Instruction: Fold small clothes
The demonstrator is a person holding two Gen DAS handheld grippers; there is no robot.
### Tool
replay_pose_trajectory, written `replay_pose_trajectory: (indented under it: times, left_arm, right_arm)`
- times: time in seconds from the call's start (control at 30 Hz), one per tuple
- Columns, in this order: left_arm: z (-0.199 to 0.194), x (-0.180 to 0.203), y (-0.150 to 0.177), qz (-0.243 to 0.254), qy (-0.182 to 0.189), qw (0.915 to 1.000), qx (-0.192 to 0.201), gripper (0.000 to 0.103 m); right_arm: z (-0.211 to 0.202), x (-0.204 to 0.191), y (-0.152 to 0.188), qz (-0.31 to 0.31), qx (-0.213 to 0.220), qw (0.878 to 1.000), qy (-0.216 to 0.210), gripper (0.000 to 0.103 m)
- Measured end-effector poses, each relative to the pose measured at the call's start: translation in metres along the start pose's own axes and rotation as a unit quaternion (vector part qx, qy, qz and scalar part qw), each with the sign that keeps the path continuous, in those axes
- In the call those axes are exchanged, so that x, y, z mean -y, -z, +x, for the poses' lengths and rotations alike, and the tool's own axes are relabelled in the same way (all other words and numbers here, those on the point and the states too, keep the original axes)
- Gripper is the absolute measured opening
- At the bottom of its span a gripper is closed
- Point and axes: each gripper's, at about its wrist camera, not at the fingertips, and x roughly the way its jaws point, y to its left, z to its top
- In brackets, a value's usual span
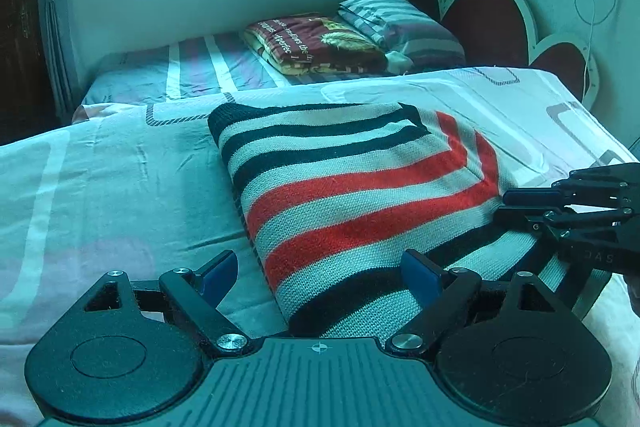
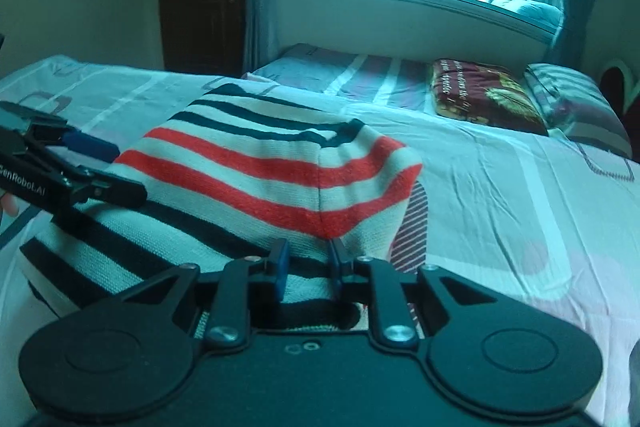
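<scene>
Right gripper [image 2: 306, 265], bottom centre, pinches striped knit sweater [image 2: 260, 179] fold, lifted off bed [image 2: 500, 187]. Left gripper [image 1: 316, 277] gapes, empty, frame bottom. Sweater looks soft, light, floppy; grip hem edges.

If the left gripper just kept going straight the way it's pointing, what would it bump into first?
Most likely the striped sweater. The left gripper stands open and angled down, with the sweater's near edge lying right between its fingers on the bed sheet. Depth is hard to judge, but nothing else lies ahead.
</scene>
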Motion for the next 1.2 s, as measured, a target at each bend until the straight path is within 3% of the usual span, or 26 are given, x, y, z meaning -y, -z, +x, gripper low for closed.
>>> replay_pose_trajectory:
  times: [0.13, 0.3, 0.47, 0.63, 0.73, 0.97, 1.03, 1.13, 1.2]
  left_arm:
    - [-0.012, -0.002, -0.001, 0.003, -0.007, 1.0, -0.001, 0.088]
    - [-0.044, 0.003, 0.013, 0.009, 0.012, 0.9997, 0.02, 0.088]
    - [-0.048, 0.011, 0.043, 0.023, 0.008, 0.9997, -0.001, 0.088]
    - [-0.047, 0.005, 0.063, -0.002, 0.021, 0.9997, -0.011, 0.088]
    - [-0.045, -0.003, 0.068, -0.02, 0.028, 0.9993, -0.015, 0.088]
    - [-0.054, -0.007, 0.072, -0.003, 0.035, 0.9993, -0.016, 0.089]
    - [-0.063, -0.011, 0.07, 0.002, 0.038, 0.9992, -0.009, 0.089]
    - [-0.071, -0.023, 0.061, -0.013, 0.046, 0.9988, 0.003, 0.089]
    - [-0.068, -0.034, 0.051, -0.039, 0.064, 0.9972, 0.004, 0.089]
  right_arm:
    - [-0.012, -0.004, -0.008, 0.009, 0.002, 1.0, 0.007, 0.019]
    - [-0.055, -0.014, 0.003, -0.02, 0.042, 0.999, -0.026, 0.019]
    - [-0.054, -0.02, 0.027, -0.059, 0.009, 0.998, -0.002, 0.016]
    - [-0.049, -0.019, 0.048, -0.064, 0.007, 0.998, 0.003, 0.015]
    - [-0.048, -0.01, 0.054, -0.02, 0.021, 1.0, -0.01, 0.015]
    - [-0.053, 0.003, 0.052, 0.078, 0.016, 0.996, -0.026, 0.017]
    - [-0.062, 0.008, 0.047, 0.111, 0.017, 0.993, -0.039, 0.026]
    - [-0.076, 0.017, 0.041, 0.149, 0.038, 0.987, -0.035, 0.059]
    - [-0.075, 0.032, 0.038, 0.191, 0.048, 0.979, -0.048, 0.064]
